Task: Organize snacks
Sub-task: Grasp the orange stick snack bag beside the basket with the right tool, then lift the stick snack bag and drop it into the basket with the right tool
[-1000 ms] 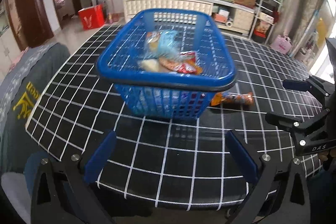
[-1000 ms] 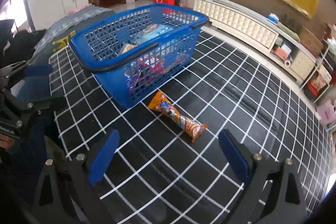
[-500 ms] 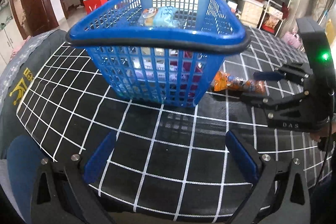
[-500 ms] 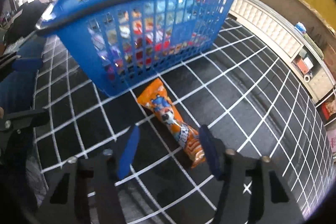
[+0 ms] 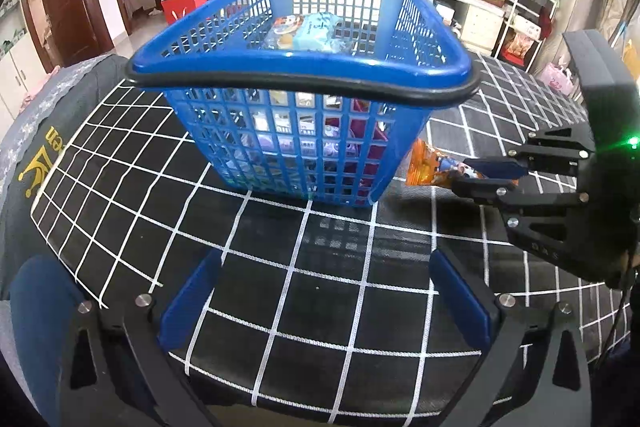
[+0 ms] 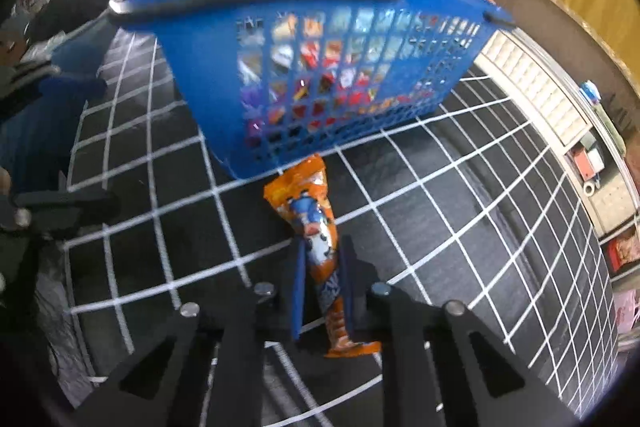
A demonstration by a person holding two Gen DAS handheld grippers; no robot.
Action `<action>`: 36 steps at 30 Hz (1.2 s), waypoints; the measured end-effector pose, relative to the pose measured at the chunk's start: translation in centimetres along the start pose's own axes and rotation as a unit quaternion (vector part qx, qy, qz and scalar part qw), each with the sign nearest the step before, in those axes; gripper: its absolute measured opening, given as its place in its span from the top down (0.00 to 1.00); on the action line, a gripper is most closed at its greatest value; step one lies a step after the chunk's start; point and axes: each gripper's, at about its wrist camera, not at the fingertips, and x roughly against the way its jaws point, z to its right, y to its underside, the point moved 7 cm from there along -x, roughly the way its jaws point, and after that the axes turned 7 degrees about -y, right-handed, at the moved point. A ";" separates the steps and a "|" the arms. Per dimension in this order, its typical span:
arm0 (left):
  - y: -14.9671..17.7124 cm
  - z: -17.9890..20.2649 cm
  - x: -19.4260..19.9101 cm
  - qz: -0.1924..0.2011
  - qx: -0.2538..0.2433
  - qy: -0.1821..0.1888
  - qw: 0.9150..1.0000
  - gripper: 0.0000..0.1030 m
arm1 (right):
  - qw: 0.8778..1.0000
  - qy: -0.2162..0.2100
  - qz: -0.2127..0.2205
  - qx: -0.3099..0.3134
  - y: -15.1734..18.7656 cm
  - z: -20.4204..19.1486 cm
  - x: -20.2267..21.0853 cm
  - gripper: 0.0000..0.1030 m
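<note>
- My right gripper point(image 6: 322, 283) has just been closing, and its blue pads now clamp the orange snack packet point(image 6: 310, 223) across its nearer half, one pad on each long side.
- The packet lies flat on the black, white-gridded tablecloth point(image 6: 460, 211). Its far end touches or all but touches the foot of the blue basket point(image 6: 320, 67); its near end sticks out behind my pads.
- In the left wrist view, the right gripper point(image 5: 486, 175) comes in from the table's right side, just beside the basket's right-hand lower corner, with the packet point(image 5: 430, 169) between them.
- My left gripper point(image 5: 324, 301) hangs released above bare cloth near the table's near edge, its jaws spread wide with nothing between them.
- The basket point(image 5: 300, 79), already filled with packets, stands straight ahead of it, black handle point(image 5: 304, 89) folded down over the near rim.
- The basket wall blocks the way directly beyond the packet.
- The packet's long axis runs along my right fingers, from gripper towards basket.
</note>
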 end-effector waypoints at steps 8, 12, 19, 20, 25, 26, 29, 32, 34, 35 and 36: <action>-0.1 -0.7 3.1 0.034 0.005 0.021 0.999 0.00 | 0.999 0.012 0.038 -0.016 -0.4 -3.8 5.1 0.81; -0.1 -1.0 4.7 0.052 0.003 0.029 0.998 0.00 | 0.997 0.016 0.062 -0.042 -0.7 -4.4 7.2 0.81; -1.4 -1.8 7.5 0.087 0.003 0.041 0.995 0.00 | 0.992 0.036 0.101 -0.061 -2.4 -4.5 10.5 0.81; -1.7 -1.9 7.7 0.091 0.002 0.042 0.995 0.00 | 0.992 0.042 0.104 -0.062 -2.6 -4.6 10.9 0.81; -4.1 -2.8 9.4 0.114 -0.007 0.050 0.992 0.00 | 0.987 0.069 0.131 -0.058 -4.8 -5.2 13.6 0.81; -4.7 -3.0 9.6 0.117 -0.009 0.049 0.992 0.00 | 0.986 0.074 0.135 -0.059 -5.2 -5.2 13.8 0.81; -6.4 -3.9 10.1 0.126 -0.012 0.054 0.991 0.00 | 0.985 0.073 0.142 -0.070 -6.7 -5.3 14.6 0.82; -8.0 -4.8 10.3 0.129 -0.025 0.055 0.990 0.00 | 0.983 0.069 0.155 -0.072 -8.8 -5.2 15.3 0.82; -9.2 -5.5 10.4 0.130 -0.035 0.054 0.989 0.00 | 0.982 0.068 0.161 -0.077 -10.2 -5.0 15.6 0.82; -10.0 -6.0 10.4 0.132 -0.039 0.056 0.989 0.00 | 0.981 0.065 0.162 -0.080 -10.6 -5.0 15.7 0.82; -10.5 -6.3 10.4 0.131 -0.042 0.059 0.989 0.00 | 0.981 0.063 0.163 -0.085 -11.3 -4.9 15.7 0.82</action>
